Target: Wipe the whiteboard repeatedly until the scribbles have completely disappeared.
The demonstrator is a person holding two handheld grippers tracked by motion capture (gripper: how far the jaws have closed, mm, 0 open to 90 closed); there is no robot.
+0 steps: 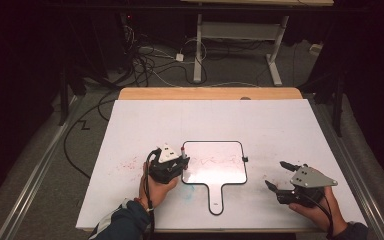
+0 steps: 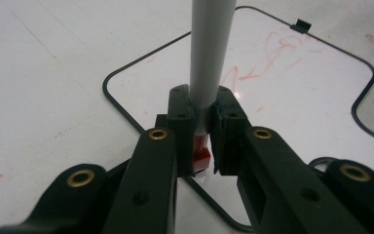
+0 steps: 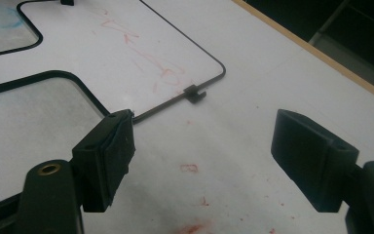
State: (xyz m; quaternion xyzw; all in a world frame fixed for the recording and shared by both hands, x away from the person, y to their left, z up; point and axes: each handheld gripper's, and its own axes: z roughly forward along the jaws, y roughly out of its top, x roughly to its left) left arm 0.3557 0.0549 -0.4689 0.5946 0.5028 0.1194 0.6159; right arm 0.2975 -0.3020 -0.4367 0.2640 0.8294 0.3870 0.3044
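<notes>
A small whiteboard (image 1: 215, 165) with a black rim and a handle lies in the middle of the table, with faint red scribbles (image 2: 268, 53) on it. My left gripper (image 1: 182, 161) sits at the board's left edge, shut on a grey marker (image 2: 209, 53) whose red end (image 2: 200, 155) shows between the pads. The marker stands roughly upright over the board's rim (image 2: 126, 109). My right gripper (image 1: 277, 175) rests at the right, beyond the board, its jaws wide open with nothing between them (image 3: 204, 161). The board's corner and a small black clip (image 3: 195, 93) lie just ahead of it.
The table is covered by a large white sheet (image 1: 145, 125) with red smudges (image 1: 130, 164) left of the board and near the right gripper (image 3: 190, 226). A wooden edge (image 1: 210, 93) runs along the far side. Cables and a desk frame (image 1: 200, 45) stand on the floor behind.
</notes>
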